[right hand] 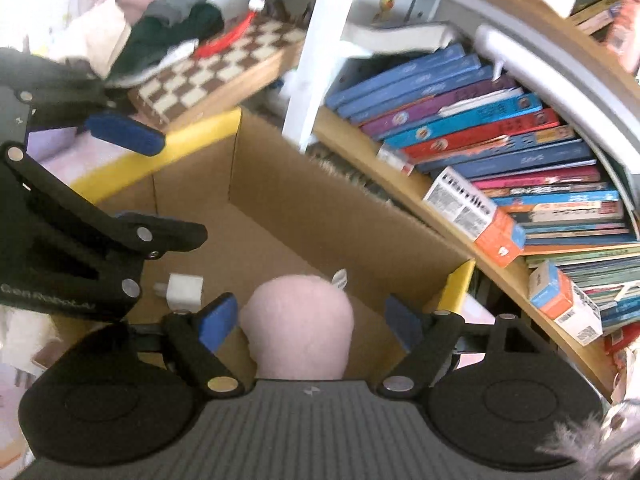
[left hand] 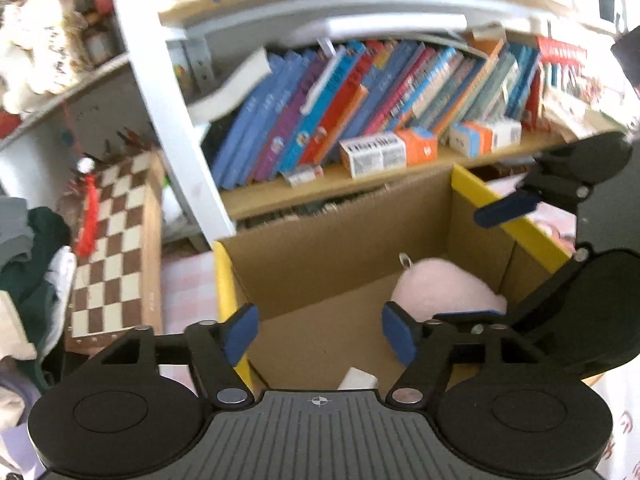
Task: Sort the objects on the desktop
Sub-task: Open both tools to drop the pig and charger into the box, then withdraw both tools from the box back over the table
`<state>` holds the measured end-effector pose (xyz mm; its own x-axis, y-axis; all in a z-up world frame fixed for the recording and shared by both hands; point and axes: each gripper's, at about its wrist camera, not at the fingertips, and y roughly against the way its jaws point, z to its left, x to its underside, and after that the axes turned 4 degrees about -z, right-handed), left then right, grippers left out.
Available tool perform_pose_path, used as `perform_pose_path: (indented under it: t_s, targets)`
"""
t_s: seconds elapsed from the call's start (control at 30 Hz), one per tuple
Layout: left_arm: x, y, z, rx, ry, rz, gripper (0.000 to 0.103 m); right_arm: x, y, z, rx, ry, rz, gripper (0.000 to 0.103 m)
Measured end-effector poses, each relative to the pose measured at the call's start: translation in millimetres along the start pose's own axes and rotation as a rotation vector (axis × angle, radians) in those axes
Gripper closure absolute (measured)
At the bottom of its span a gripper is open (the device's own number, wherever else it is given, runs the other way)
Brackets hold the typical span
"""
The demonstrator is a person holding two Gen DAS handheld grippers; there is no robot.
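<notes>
Both of your grippers hang over the open cardboard box (left hand: pixel 328 248), the one with the yellow-taped rim, and both point down into it.

Your left gripper (left hand: pixel 318 332) has its blue pads spread apart with nothing between them; only bare box floor shows in the gap. Your right gripper (right hand: pixel 316 322) is also spread wide. The pink plush toy (right hand: pixel 298 320) sits in its gap, but neither pad presses on it: there is a sliver of box visible on each side, wider at the right pad.

That toy lies on the box floor. From the right claw it is dead ahead at 12 o'clock and slightly low, its rounded end toward you and a small white tag (right hand: pixel 340 279) at its far end, so its long axis seems to run away from you, roughly along the fingers. From the left claw it lies at about 2 o'clock, beyond the right pad. So your right hand is the nearer one to it.

A small white block (right hand: pixel 183 292) rests on the floor at about 10 o'clock from the right claw, and judging by the views, it is the left hand's closer neighbour.
</notes>
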<state>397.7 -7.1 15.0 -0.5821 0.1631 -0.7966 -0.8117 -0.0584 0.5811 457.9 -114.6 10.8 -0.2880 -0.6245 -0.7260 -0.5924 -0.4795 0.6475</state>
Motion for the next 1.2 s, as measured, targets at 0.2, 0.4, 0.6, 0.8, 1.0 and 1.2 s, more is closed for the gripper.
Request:
perform_pose_path:
  t_s: [0.2, 0.4, 0.6, 0.8, 1.0, 1.2]
  targets:
    - [1.1, 32.2, 7.9, -0.027, 0.079, -0.073, 0.019, 1.5, 33.1, -3.7, 0.046, -0.071, -0.11, 0.017]
    - [9.8, 70.4, 9.1, -0.041, 0.084, -0.136, 0.014, 8.1, 69.7, -8.9, 0.096, -0.207, -0.211, 0.012]
    - [27.9, 103.2, 13.3, -0.052, 0.111, -0.167, 0.011, 22.3, 103.6, 0.6, 0.135, -0.296, -0.276, 0.008]
    - [54.2, 130.5, 18.1, -0.069, 0.135, -0.179, 0.007, 47.0, 130.1, 23.6, 0.226, -0.358, -0.303, 0.005]
    - [83.8, 156.1, 22.8, -0.073, 0.14, -0.178, 0.007, 77.7, 153.5, 52.1, 0.315, -0.425, -0.296, 0.004]
    - [114.3, 175.5, 30.2, -0.05, 0.179, -0.143, 0.007, 102.0, 177.7, 82.3, 0.374, -0.479, -0.271, 0.003]
